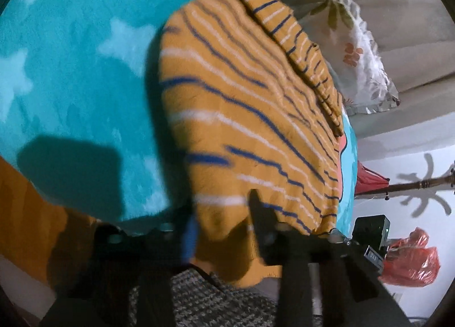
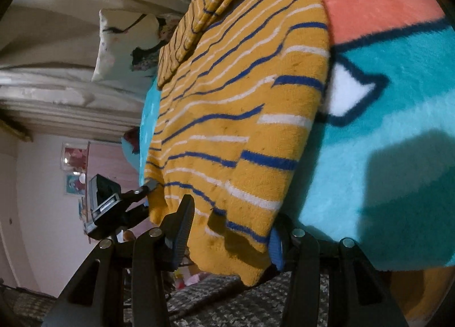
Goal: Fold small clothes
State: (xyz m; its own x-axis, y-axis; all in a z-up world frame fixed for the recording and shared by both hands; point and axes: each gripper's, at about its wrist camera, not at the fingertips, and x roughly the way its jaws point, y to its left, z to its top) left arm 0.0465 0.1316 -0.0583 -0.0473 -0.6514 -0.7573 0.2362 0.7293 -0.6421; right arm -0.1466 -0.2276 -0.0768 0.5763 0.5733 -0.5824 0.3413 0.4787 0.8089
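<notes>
Left gripper (image 1: 224, 227) — fingers clamped on the hem of the striped sweater (image 1: 250, 105), one dark finger (image 1: 263, 213) over the cloth, the blue-padded one behind it. The garment, mustard with blue and white stripes, lies spread across the teal blanket (image 1: 71, 71), reaching toward its far edge, a sleeve folded over the top. Floral pillow (image 1: 358, 57) sits beyond that edge.

Right gripper (image 2: 230, 230) — fingers pinched on the same hem, further along; hem lifted just off the blanket's near edge. The other gripper shows at the hem's left corner, gripping it
</notes>
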